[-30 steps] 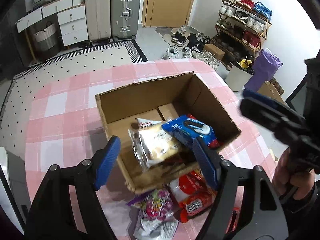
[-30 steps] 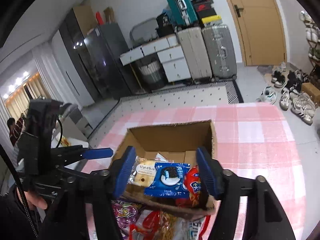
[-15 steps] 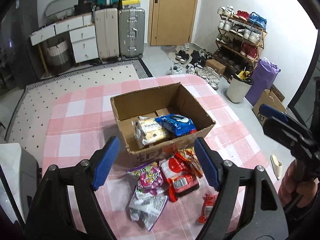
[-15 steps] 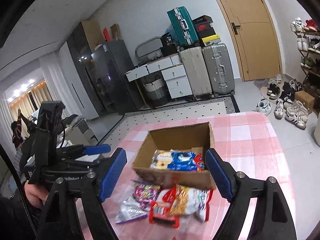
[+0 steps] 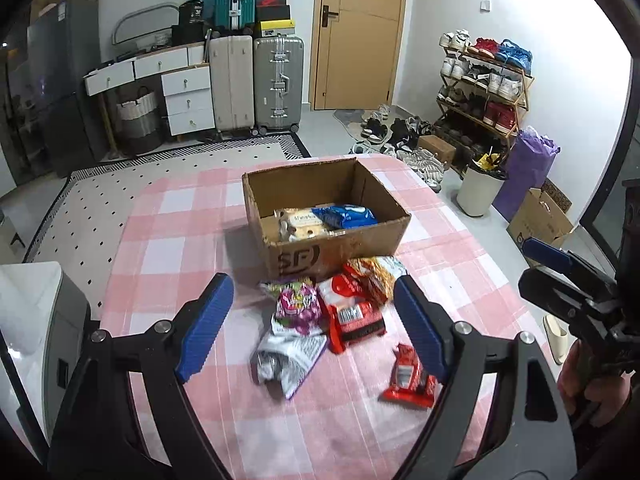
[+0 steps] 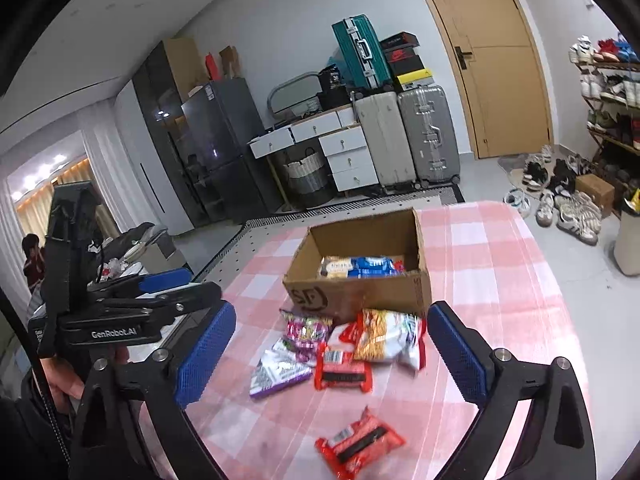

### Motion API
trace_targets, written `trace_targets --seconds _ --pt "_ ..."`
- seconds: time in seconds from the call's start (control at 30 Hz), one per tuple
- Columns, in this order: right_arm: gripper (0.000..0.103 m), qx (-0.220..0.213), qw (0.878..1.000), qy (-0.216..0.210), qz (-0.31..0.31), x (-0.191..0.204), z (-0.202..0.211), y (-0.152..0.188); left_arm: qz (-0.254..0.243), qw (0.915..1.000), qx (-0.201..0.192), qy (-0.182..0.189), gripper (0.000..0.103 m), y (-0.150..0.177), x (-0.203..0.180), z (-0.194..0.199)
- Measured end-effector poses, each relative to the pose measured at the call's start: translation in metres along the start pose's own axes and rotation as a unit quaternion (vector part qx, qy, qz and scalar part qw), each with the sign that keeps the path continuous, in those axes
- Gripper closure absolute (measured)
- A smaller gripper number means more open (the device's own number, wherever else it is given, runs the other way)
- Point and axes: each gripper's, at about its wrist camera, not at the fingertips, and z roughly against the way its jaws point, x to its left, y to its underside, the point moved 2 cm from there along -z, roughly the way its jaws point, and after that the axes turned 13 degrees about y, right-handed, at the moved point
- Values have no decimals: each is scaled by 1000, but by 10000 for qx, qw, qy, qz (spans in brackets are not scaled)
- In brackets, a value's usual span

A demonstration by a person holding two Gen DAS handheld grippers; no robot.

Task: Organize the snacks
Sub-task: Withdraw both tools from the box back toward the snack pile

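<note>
Ahead of your left gripper (image 5: pixel 308 320), whose blue fingers are spread and empty, loose packets lie on the pink checked tablecloth (image 5: pixel 180 248) just before the brown cardboard box (image 5: pixel 340 248). Nearest its right finger is the small red foil packet (image 5: pixel 408 376), lying alone.

Below your right gripper (image 6: pixel 330 354), likewise spread and holding nothing, that red packet (image 6: pixel 360 442) sits closest to you, long axis slanting left to right. Your right hand looks nearer; drop straight down.
</note>
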Motion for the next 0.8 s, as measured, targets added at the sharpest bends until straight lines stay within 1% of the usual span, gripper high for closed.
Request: trace_targets --seconds 0.1,0.17,0.3,0.43,0.5,0.53,0.57,0.63,0.8 --pt "4 -18 10000 28 47 2 13 11 8 9998 -194 -40 20 15 -7 18" --pt "4 18 9999 81 68 3 20 20 64 9996 -258 25 17 22 -10 26" --pt "4 148 9997 154 77 4 25 35 256 9992 -205 208 17 36 -11 30" --pt "3 285 9993 200 156 9 28 49 276 9993 -198 175 13 51 -13 33" --pt "3 339 9990 212 187 11 26 53 272 9992 -221 195 9 60 -14 35" --pt "3 379 9989 203 193 11 25 56 271 9991 -246 193 4 63 -14 35" --pt "3 435 9986 203 204 13 24 62 277 9990 -282 202 1 67 -14 36" --pt "3 533 9981 222 203 14 19 68 324 9986 -376 156 1 75 -13 39" --pt "3 871 9959 207 129 13 1 89 389 9985 -335 176 1 90 -7 36"
